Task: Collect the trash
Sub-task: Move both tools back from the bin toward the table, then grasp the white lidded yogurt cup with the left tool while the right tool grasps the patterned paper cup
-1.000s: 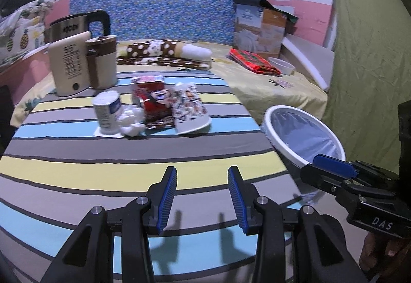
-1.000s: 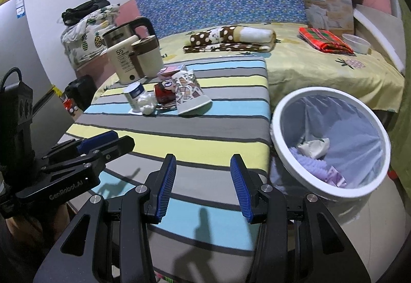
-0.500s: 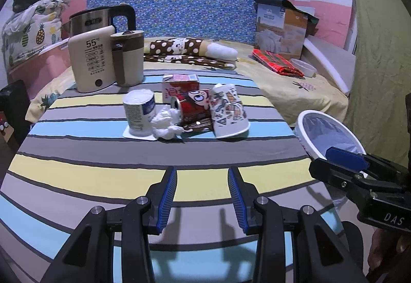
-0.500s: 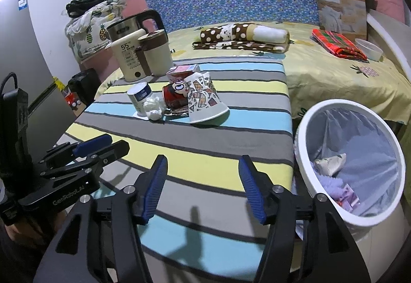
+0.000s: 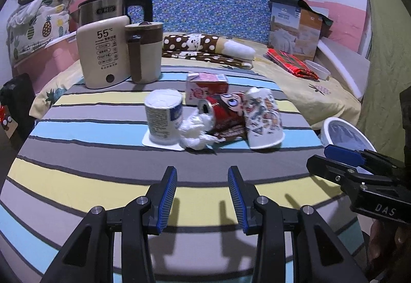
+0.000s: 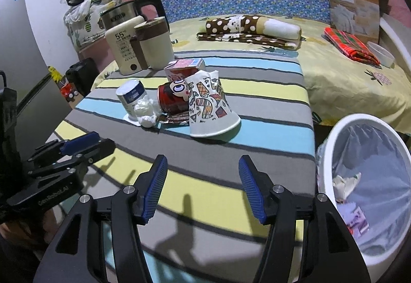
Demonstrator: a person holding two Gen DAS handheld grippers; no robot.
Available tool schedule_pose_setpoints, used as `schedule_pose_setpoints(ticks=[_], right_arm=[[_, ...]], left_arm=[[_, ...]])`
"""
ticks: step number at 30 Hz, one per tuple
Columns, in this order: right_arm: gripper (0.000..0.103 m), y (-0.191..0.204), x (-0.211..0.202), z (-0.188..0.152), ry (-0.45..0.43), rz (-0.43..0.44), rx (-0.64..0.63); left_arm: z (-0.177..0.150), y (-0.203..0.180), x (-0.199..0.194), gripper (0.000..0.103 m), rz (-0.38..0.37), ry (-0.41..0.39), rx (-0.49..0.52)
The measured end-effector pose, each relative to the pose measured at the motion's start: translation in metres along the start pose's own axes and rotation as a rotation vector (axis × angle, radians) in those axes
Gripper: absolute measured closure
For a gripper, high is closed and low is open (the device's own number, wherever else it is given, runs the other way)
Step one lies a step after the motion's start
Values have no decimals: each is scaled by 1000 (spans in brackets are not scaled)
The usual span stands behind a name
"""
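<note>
A heap of trash lies mid-table: an upturned white yoghurt pot (image 5: 164,116) (image 6: 132,98), a crumpled tissue (image 5: 195,131) (image 6: 146,113), a red can (image 5: 223,111) (image 6: 172,100) on its side, a patterned paper cup (image 5: 263,121) (image 6: 209,108) tipped over, a pink carton (image 5: 205,85) (image 6: 183,68) behind, and a brown wrapper (image 5: 228,132) under the can. My left gripper (image 5: 202,172) (image 6: 82,141) hovers open and empty short of the heap. My right gripper (image 6: 203,162) (image 5: 341,157) is beside it, open wider, also empty. The white bin (image 6: 331,144) (image 5: 331,126), with some trash inside, stands off the table's right edge.
A steel kettle (image 5: 113,10), a cream warmer (image 5: 102,54) and a brown-banded mug (image 5: 145,52) stand at the table's (image 5: 77,167) far left. Behind is a bed with a spotted pillow (image 5: 205,46), a box (image 5: 295,26), red cloth (image 5: 290,62) and a bowl (image 5: 318,69).
Both grippers have moved forward over the striped table, so the trash heap looks nearer. The right gripper's jaws have spread wider. The bin has slid toward the right edge of both views.
</note>
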State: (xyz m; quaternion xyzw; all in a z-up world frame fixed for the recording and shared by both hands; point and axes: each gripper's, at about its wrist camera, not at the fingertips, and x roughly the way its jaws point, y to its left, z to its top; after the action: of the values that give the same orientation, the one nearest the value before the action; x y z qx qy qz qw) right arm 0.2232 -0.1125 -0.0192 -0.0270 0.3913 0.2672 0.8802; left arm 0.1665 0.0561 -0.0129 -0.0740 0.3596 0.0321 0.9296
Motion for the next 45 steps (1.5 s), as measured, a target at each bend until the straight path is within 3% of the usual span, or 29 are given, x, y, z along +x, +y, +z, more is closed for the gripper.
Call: schedule_pose_setpoints(ticks=[6, 13, 31, 37, 45], right_arm=[[44, -3, 15, 13, 9, -3, -20], [44, -8, 30, 23, 23, -1, -38], [44, -13, 55, 37, 61, 31, -48], [55, -11, 48, 35, 40, 48, -49], [61, -13, 39, 33, 11, 50, -20]], left_arm=[[15, 17, 13, 61, 11, -7, -18], [35, 31, 35, 53, 15, -9, -28], [58, 42, 80, 50, 31, 20, -47], [63, 47, 83, 50, 30, 0, -81], [60, 45, 70, 54, 69, -40, -71]])
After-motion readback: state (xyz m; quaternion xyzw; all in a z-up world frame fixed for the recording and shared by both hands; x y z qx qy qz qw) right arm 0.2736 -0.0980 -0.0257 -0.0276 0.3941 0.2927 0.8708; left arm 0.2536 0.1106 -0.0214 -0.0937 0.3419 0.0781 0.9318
